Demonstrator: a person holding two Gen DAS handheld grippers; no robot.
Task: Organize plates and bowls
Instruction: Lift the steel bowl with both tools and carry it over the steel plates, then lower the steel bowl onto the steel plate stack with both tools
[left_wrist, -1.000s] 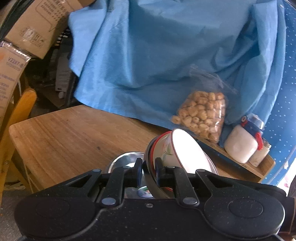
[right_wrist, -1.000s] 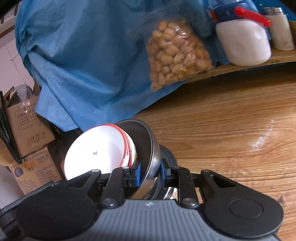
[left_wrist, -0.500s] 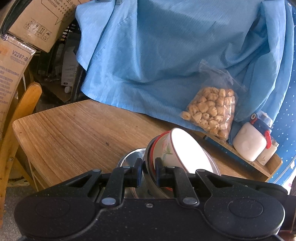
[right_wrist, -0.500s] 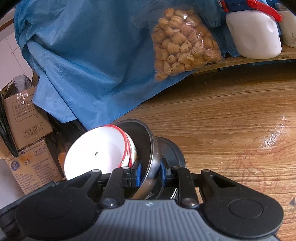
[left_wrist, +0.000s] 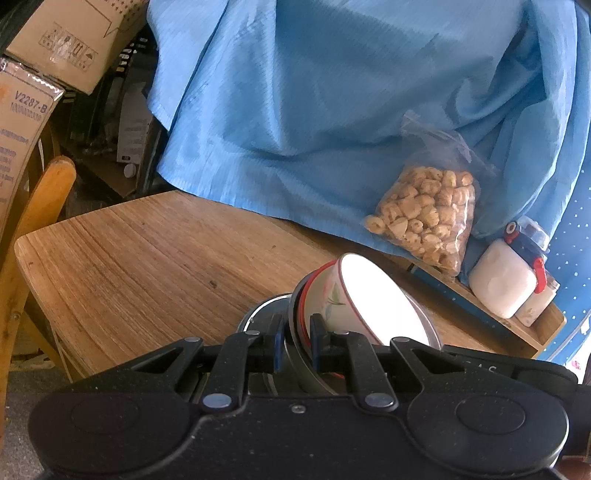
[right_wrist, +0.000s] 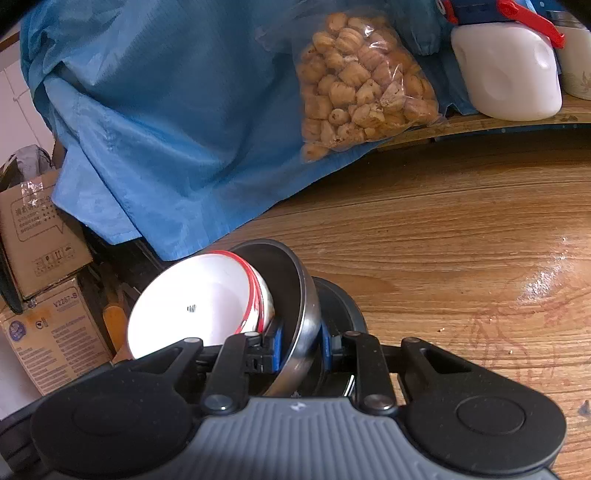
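- The left tool (left_wrist: 297, 345) is clamped on one side of the rim of a steel bowl (left_wrist: 295, 354).
- The right tool (right_wrist: 299, 345) grips the same steel bowl (right_wrist: 301, 314) by the opposite side of the rim, so the bowl hangs between the two above the desk (right_wrist: 443, 258).
- The steel bowl is tipped steeply onto its edge; its mouth faces right in the left view and left in the right view.
- White bowls (right_wrist: 192, 306) with red rims are nested inside it, tilted the same way, the top one (left_wrist: 369, 295) showing a flower print on its outer wall.
- Under the stack a steel plate (left_wrist: 264, 314) shows; whether it touches the desk (left_wrist: 147, 266) I cannot tell.
- Farther back a bag of snacks (right_wrist: 362, 85) leans on a blue cloth (right_wrist: 184, 92).
- A white jar (right_wrist: 506, 77) stands on a low shelf (right_wrist: 480, 123) beside the bag.
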